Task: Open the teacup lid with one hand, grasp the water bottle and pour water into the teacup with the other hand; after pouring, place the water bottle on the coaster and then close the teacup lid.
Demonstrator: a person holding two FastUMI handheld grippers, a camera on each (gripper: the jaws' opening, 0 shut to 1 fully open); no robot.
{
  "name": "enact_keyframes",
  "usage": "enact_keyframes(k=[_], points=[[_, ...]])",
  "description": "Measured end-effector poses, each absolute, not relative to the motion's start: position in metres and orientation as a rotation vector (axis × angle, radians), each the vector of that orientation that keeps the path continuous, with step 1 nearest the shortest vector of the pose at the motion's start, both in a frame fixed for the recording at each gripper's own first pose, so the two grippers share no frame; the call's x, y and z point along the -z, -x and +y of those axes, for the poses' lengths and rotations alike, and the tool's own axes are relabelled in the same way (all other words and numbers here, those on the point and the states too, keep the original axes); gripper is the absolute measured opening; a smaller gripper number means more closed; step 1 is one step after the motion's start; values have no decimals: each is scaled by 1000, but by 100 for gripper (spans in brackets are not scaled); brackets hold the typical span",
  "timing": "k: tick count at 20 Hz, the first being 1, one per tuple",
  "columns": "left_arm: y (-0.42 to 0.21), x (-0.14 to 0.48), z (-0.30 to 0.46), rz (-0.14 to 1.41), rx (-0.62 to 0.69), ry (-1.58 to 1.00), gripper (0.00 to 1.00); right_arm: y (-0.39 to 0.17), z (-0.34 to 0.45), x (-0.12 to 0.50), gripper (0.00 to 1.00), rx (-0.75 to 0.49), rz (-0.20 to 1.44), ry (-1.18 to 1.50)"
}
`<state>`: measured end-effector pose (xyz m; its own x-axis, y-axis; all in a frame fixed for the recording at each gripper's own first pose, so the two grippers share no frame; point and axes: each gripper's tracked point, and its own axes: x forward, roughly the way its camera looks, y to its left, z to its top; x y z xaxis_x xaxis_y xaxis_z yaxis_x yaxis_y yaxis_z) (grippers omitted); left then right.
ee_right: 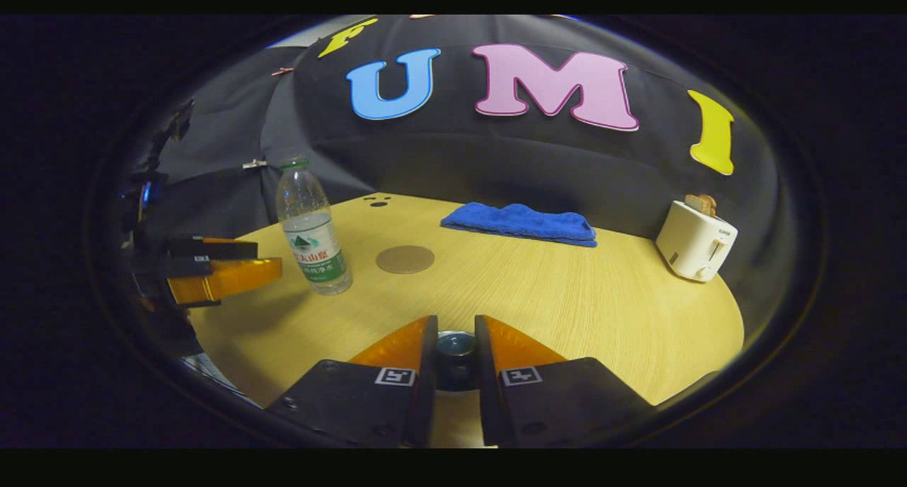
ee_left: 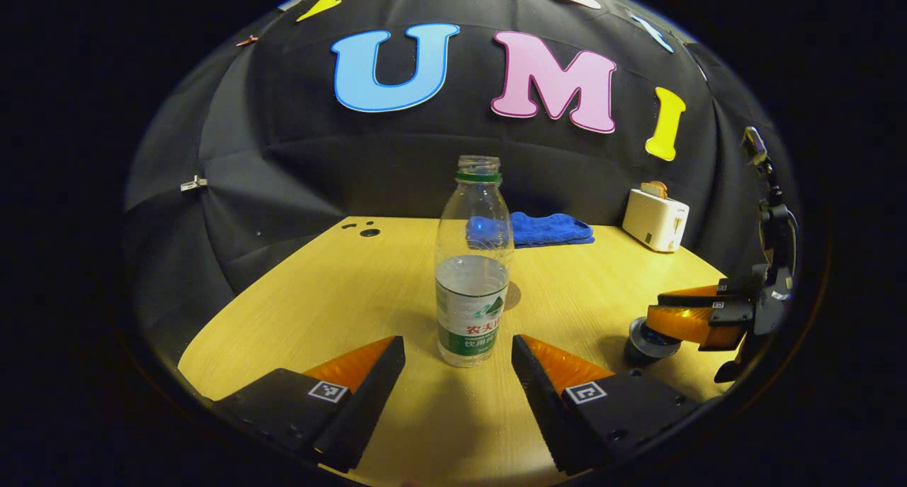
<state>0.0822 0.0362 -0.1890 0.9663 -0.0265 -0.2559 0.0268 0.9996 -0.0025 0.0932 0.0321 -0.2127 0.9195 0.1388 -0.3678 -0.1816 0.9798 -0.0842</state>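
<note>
The water bottle (ee_left: 473, 274) stood upright on the table (ee_left: 340, 288), uncapped and roughly half full, its long axis vertical, straight ahead of the left gripper (ee_left: 458, 363) and just beyond its fingertips, on the line between the two fingers. That gripper was spread wide, holding nothing, with clear gaps on both sides of the bottle, so in my judgement a short forward push would bring the label band between the fingers for a side grasp. In the right gripper view the same bottle (ee_right: 312, 226) sat at the far left of the table, with the left gripper (ee_right: 234, 271) just beside it and well nearer to it than the right one. The right gripper (ee_right: 454, 345) was closed around the small dark knob of the teacup lid (ee_right: 455, 347), both fingers appearing to press on it; the left gripper view showed it (ee_left: 673, 324) at the right over the dark teacup (ee_left: 646, 342), and whether the lid had lifted clear could not be told. The round coaster (ee_right: 404, 259) lay flat just right of and behind the bottle, bare, between bottle and the blue cloth (ee_right: 521, 223) at the far edge. A toaster (ee_right: 696, 240) stood far right, well apart from the work
</note>
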Motion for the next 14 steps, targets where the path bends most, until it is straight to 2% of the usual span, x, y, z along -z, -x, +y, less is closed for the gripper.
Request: enact_keyframes(k=[3, 6, 7, 9, 11, 12, 14], points=[[-97, 189, 35, 244, 40, -20, 96, -97, 28, 198, 32, -155, 352, 85], [-124, 189, 33, 223, 59, -23, 96, -99, 24, 187, 29, -151, 341, 66], [-133, 189, 30, 215, 68, -19, 93, -99, 21, 184, 29, -148, 338, 62], [-151, 188, 28, 201, 84, -22, 96, -98, 17, 177, 29, -143, 329, 57], [-166, 185, 26, 182, 99, -40, 96, -97, 10, 176, 33, -133, 326, 53], [-173, 184, 23, 175, 113, -47, 95, -95, 8, 176, 29, -127, 325, 51], [-184, 186, 24, 167, 125, -60, 96, -93, 1, 177, 29, -111, 321, 44]])
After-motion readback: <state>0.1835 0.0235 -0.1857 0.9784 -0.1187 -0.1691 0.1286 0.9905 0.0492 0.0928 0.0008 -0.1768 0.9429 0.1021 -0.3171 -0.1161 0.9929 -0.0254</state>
